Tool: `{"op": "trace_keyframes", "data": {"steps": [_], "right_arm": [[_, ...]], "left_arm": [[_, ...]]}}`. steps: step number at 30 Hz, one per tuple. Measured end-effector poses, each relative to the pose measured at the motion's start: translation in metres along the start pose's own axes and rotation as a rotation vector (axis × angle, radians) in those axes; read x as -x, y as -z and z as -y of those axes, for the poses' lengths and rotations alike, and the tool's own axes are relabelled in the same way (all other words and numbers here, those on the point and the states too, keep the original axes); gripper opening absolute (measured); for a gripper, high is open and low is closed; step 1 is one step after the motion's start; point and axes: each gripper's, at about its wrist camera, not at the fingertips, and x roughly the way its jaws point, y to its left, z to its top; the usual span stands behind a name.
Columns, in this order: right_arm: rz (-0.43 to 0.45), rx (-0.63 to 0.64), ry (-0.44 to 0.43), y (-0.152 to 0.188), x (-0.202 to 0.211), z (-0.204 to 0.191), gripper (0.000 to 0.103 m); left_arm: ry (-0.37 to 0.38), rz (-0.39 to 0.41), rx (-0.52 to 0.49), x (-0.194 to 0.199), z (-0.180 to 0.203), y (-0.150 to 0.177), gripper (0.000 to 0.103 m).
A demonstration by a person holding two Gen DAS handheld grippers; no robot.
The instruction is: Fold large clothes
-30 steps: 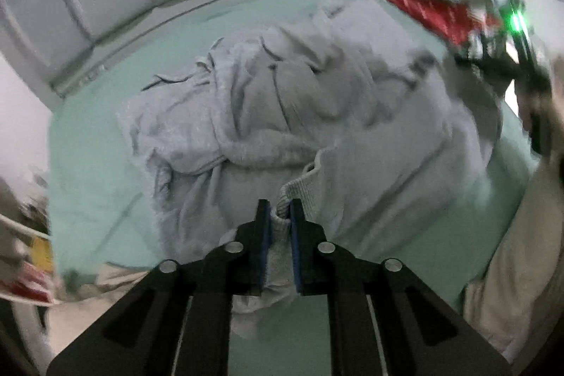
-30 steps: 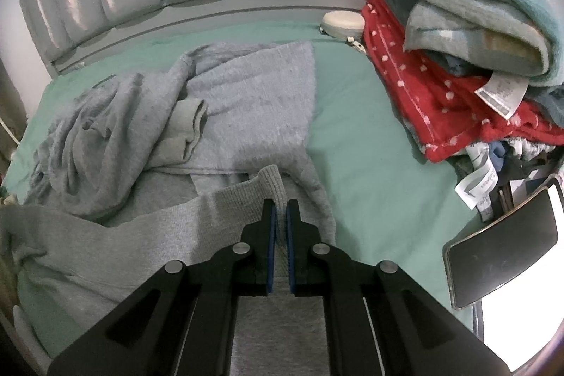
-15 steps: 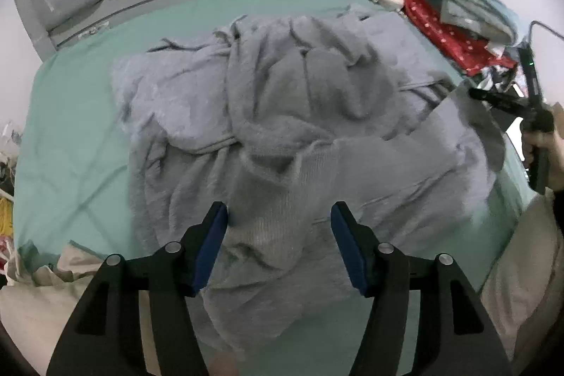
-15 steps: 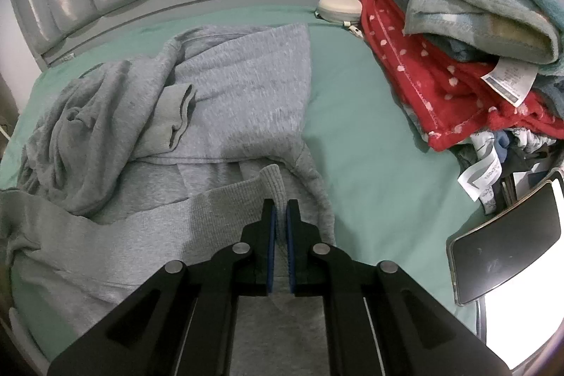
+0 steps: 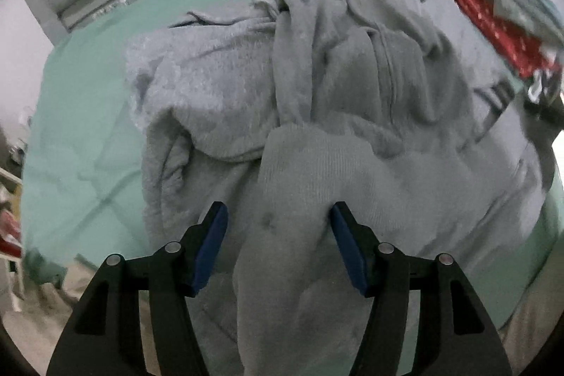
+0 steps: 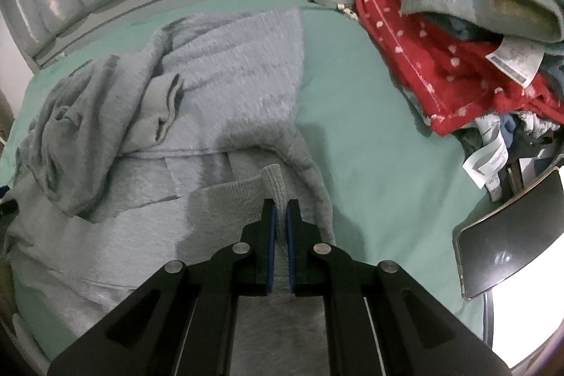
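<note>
The right gripper (image 6: 278, 217), at the lower centre of its view, is clenched on the ribbed hem (image 6: 246, 196) of the grey sweatshirt (image 6: 232, 83), a fold of that band pinched between its blue pads. The left gripper (image 5: 278, 224), low in its own frame, stands released: its jaws are spread wide, with a ridge of the same grey cloth (image 5: 317, 164) lying between them but no pad pressing on it.

Judging by how the cloth lies, the folding is barely begun. The sweatshirt sprawls over the green sheet (image 6: 370, 115) in the middle of both views, its upper part bunched and twisted toward the upper left, a sleeve cuff (image 6: 165, 108) turned over the body. Spreading it flat and every fold remain to do.

Both grippers tilt steeply down at the bed, the left close over the cloth. A pile of folded clothes (image 6: 458, 23) sits at the upper right, apart from the sweatshirt.
</note>
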Motion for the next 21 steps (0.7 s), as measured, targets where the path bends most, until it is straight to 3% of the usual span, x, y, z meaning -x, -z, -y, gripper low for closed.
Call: {"op": "trace_keyframes", "data": {"steps": [5, 11, 13, 16, 21], "right_arm": [[-0.028, 0.008, 0.021, -0.001, -0.008, -0.001, 0.009], [-0.062, 0.022, 0.009, 0.002, -0.016, -0.004, 0.011], [-0.028, 0.052, -0.015, 0.001, -0.008, -0.009, 0.010], [0.042, 0.122, -0.004, 0.003, 0.011, -0.023, 0.006], [0.154, 0.137, 0.021, 0.008, 0.041, -0.029, 0.005]], "left_arm": [[0.015, 0.066, 0.010, -0.005, 0.000, -0.012, 0.064], [0.030, -0.061, -0.044, -0.035, 0.019, -0.002, 0.063], [0.039, -0.049, -0.062, -0.032, 0.023, 0.000, 0.040], [0.038, 0.026, -0.064, -0.012, 0.026, 0.002, 0.022], [0.011, 0.212, -0.055, 0.043, 0.037, 0.009, 0.018]]}}
